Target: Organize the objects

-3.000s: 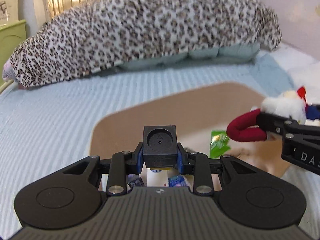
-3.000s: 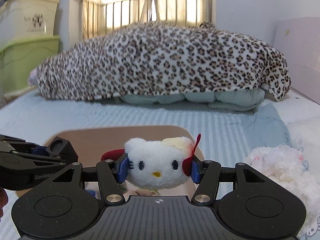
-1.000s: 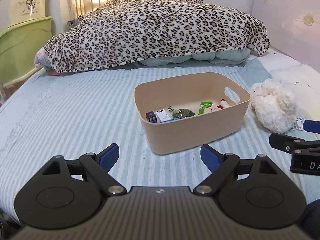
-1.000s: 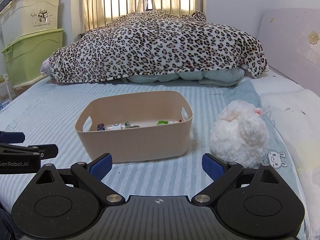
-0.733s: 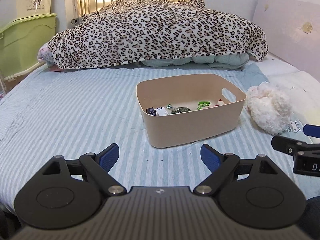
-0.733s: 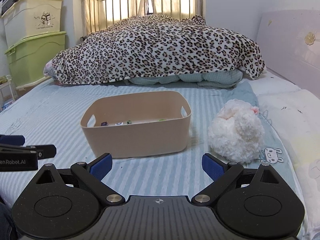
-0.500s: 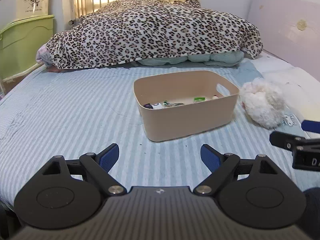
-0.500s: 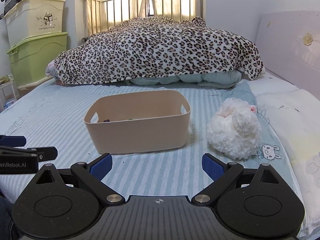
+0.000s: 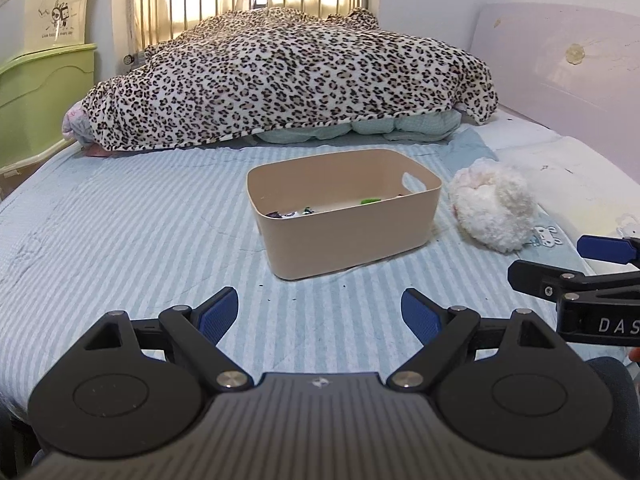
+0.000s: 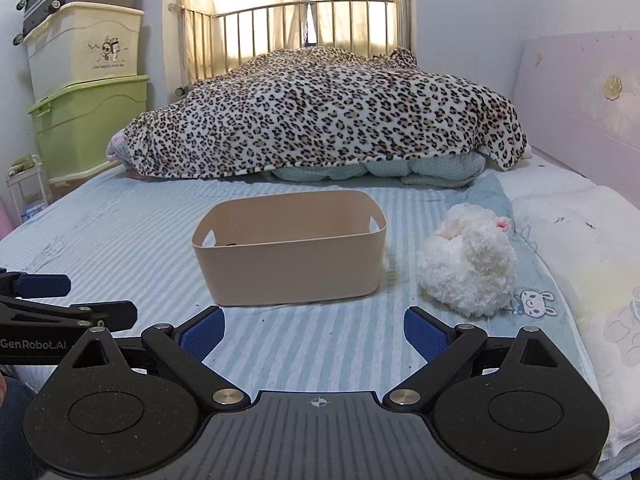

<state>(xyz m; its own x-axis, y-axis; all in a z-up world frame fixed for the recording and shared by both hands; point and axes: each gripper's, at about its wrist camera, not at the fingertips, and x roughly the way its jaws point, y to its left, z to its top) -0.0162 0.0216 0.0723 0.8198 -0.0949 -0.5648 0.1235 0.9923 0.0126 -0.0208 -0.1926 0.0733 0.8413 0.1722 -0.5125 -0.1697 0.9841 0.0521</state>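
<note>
A beige plastic bin (image 9: 352,236) stands on the striped bed sheet and also shows in the right wrist view (image 10: 288,268). Several small items lie on its floor, among them a green packet (image 9: 370,201). My left gripper (image 9: 320,312) is open and empty, well in front of the bin. My right gripper (image 10: 314,334) is open and empty, also in front of the bin. Each gripper shows at the edge of the other's view. A fluffy white plush (image 9: 494,210) lies to the right of the bin and also shows in the right wrist view (image 10: 468,266).
A leopard-print blanket (image 9: 288,76) covers a heap at the far end of the bed. Green and cream storage boxes (image 10: 86,92) stand at the left. A white pillow (image 10: 592,256) lies at the right, along a pale headboard (image 9: 560,64).
Three seconds ago the left gripper held a black cube and the right a cat plush over the bin. Both are now open, empty, and drawn back from the bin.
</note>
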